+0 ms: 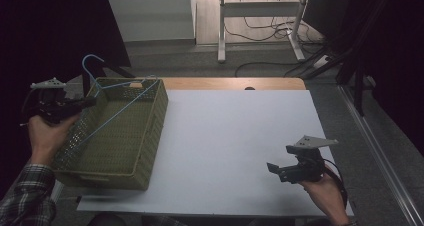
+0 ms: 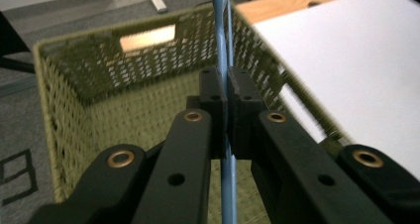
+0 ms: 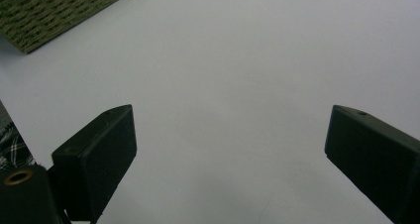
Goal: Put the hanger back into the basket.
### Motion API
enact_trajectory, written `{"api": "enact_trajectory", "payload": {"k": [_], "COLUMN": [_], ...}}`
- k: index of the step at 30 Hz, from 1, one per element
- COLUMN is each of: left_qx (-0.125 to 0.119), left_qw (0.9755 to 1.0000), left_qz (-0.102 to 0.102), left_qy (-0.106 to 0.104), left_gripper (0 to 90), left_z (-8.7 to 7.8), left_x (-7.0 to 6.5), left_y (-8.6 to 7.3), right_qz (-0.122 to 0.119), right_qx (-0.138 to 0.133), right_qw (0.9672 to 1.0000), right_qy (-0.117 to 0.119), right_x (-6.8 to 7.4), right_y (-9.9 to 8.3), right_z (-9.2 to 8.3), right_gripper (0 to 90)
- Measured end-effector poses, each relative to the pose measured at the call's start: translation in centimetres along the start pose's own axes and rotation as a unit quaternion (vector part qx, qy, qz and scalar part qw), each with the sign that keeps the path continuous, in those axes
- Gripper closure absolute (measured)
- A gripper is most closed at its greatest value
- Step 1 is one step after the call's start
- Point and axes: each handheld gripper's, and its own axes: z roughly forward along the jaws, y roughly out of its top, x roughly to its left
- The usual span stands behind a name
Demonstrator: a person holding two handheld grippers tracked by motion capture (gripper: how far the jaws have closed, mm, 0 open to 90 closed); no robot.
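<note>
The worktop [image 1: 225, 146] is a pale, bare sheet with a strip of wood showing along its far edge. At its left edge stands a woven olive-green basket [image 1: 125, 151] — rectangular, open-topped, with perforated walls and a cut-out handle in its far end wall; its near left corner hangs a little over the worktop's near left corner.

Across the basket lies a light-blue wire hanger [image 1: 117, 103]: its hook rises above the far left corner of the basket, and its long wire slants down over the left wall into the inside.

The left tool [image 1: 87, 102] is held over the basket's left rim, and in the left gripper view its jaws are clenched on the hanger's wire [image 2: 225, 60], which runs straight up between the pads [image 2: 213, 92].

The right tool [image 1: 272, 168] hangs near the worktop's near right corner — its jaws stand wide apart over the bare surface, grasping nothing.
</note>
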Motion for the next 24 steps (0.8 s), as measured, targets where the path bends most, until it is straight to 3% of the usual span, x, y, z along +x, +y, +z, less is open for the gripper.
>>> {"api": "enact_trajectory", "payload": {"k": [9, 10, 15, 18, 19, 20, 21, 22, 23, 24], "left_qx": [0.007, 0.019, 0.048, 0.095, 0.095, 0.114, 0.114, 0.138, 0.138, 0.158], "left_qw": [1.0000, 0.9998, 0.9987, 0.9952, 0.9952, 0.9930, 0.9930, 0.9895, 0.9895, 0.9864], "left_qz": [-0.002, -0.007, -0.015, -0.013, -0.013, -0.018, -0.018, -0.018, -0.018, -0.026], "left_qy": [-0.005, -0.005, 0.002, 0.022, 0.022, 0.026, 0.026, 0.040, 0.040, 0.039], "left_gripper": [87.5, 87.4, 87.3, 87.2, 87.2, 87.1, 87.0, 86.8, 86.6, 86.3], "left_z": [3.3, 4.3, 5.8, 6.7, 6.7, 7.0, 7.0, 7.4, 7.4, 7.8], "left_x": [1.3, 1.4, 1.6, 1.7, 1.7, 2.0, 2.0, 2.1, 2.1, 2.3], "left_y": [-2.6, -3.1, -3.9, -4.4, -4.4, -4.5, -4.5, -4.8, -4.8, -5.1], "right_qz": [-0.004, -0.005, -0.006, -0.006, -0.006, -0.005, -0.005, -0.008, -0.008, -0.008], "right_qx": [0.017, 0.016, 0.015, 0.019, 0.019, 0.019, 0.019, 0.019, 0.019, 0.019], "right_qw": [0.9998, 0.9999, 0.9999, 0.9998, 0.9998, 0.9998, 0.9998, 0.9998, 0.9998, 0.9998], "right_qy": [0.002, 0.001, -0.001, -0.003, -0.003, -0.002, -0.002, -0.002, -0.002, -0.003], "right_x": [0.0, 0.0, 0.0, -0.1, -0.1, -0.1, -0.1, -0.2, -0.2, -0.2], "right_y": [-0.3, -0.3, -0.6, -1.0, -1.0, -1.1, -1.1, -1.2, -1.2, -1.4], "right_z": [0.6, 0.6, 0.6, 0.6, 0.6, 0.7, 0.7, 0.7, 0.7, 0.8], "right_gripper": [5.4, 5.5, 5.4, 5.3, 5.3, 5.3, 5.3, 5.3, 5.3, 5.3]}}
